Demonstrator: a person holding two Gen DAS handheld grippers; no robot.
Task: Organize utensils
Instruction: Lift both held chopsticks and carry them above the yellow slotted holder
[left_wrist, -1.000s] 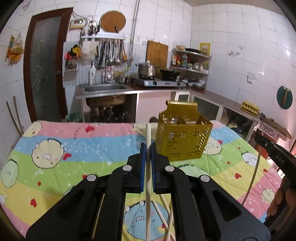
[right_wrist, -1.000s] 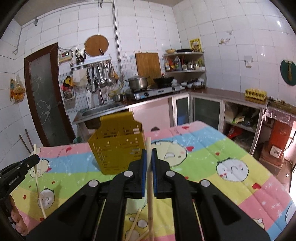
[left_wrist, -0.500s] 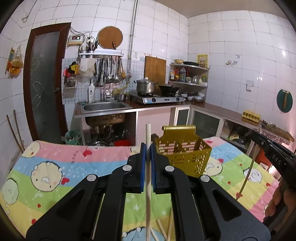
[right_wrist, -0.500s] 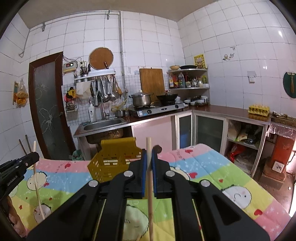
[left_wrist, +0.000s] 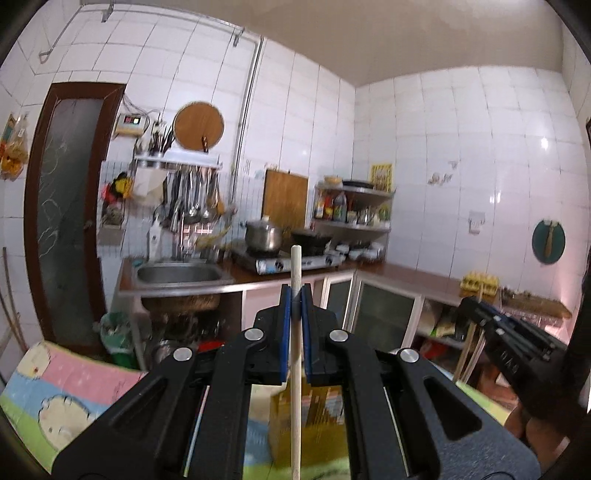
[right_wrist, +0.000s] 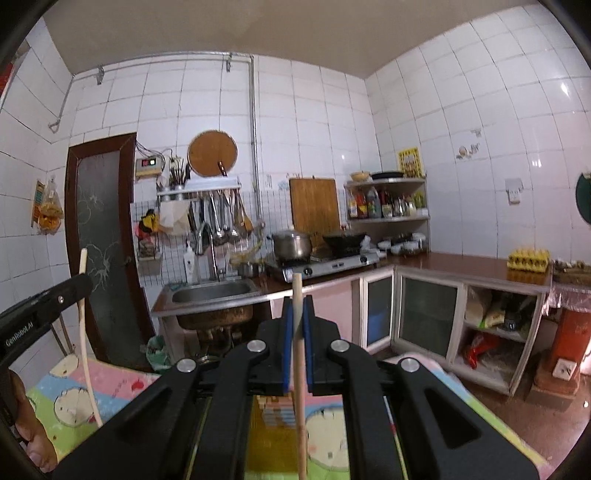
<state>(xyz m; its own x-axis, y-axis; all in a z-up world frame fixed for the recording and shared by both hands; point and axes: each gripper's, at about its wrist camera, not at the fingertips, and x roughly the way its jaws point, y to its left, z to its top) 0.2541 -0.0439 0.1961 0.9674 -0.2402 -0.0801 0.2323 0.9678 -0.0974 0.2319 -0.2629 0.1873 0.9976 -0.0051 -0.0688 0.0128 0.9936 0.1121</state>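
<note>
The left gripper (left_wrist: 295, 295) has its blue pads pressed together on a pale wooden chopstick (left_wrist: 295, 369), which stands upright with only a short tip showing above the jaws at 12 o'clock and a long tail hanging toward 6 o'clock. The right gripper (right_wrist: 297, 306) pinches a second chopstick (right_wrist: 299, 387) the same way. Both tools point level at the far kitchen counter, so the yellow perforated utensil holder (left_wrist: 314, 413) sits low in each view, at 6 o'clock behind the black jaws, on the cartoon-print tablecloth (left_wrist: 55, 398). The main risk, as I judge it, is a blind drop: the holder's opening is largely hidden by the grippers, so a long hanging end could catch its rim and tip the light basket, or miss and land on the cloth. The thin round sticks could also swivel in the pads. With the other gripper near, at 4 o'clock in the left view, the two sticks might knock together.
</note>
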